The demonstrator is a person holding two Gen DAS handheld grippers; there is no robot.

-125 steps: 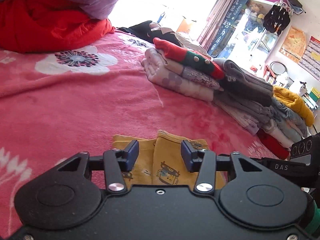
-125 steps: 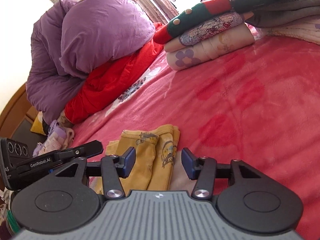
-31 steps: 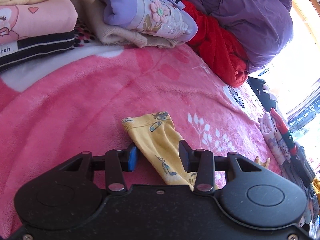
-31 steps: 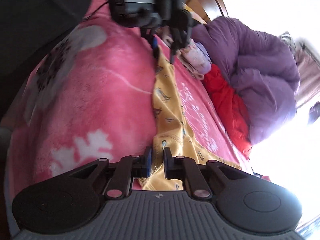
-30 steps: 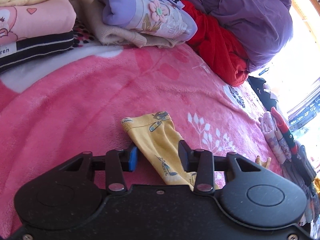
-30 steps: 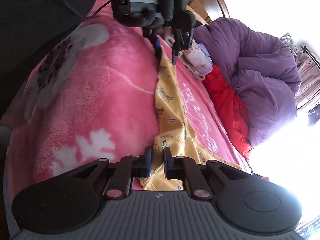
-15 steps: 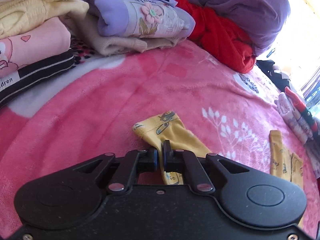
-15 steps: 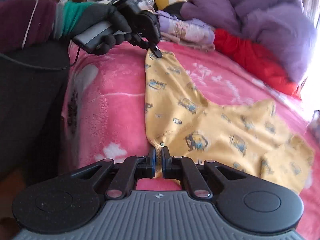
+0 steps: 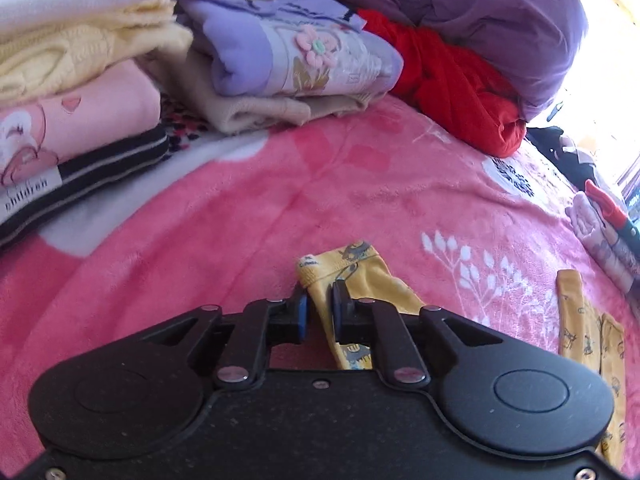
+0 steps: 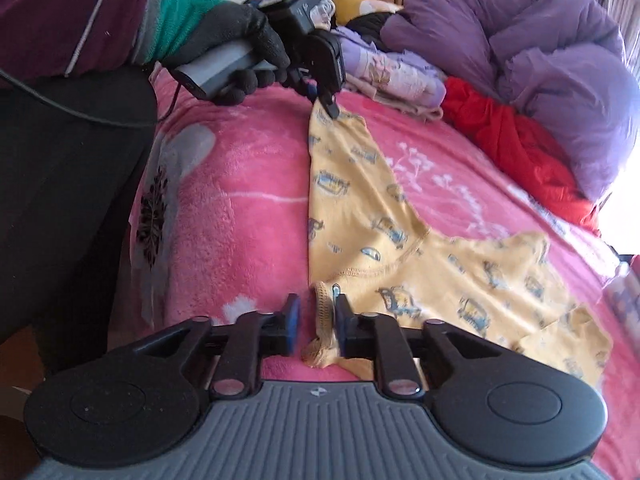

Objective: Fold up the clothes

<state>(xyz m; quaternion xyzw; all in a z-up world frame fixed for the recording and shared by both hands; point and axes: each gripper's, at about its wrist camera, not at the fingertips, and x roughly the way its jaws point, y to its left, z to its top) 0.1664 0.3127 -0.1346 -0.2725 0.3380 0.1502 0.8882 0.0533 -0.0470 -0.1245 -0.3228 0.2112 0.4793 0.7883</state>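
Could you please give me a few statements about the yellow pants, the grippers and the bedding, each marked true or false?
1. The yellow printed pants lie spread on a pink blanket. True.
2. The left hand-held gripper is at a leg cuff. True.
3. The right hand-held gripper is clamped tight. False: its jaws stand slightly apart around the waistband.
4. The purple duvet lies under a green garment. False: a red garment lies beneath it.

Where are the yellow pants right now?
Spread on the pink blanket in the right wrist view: the yellow pants stretch between the left gripper and right gripper.
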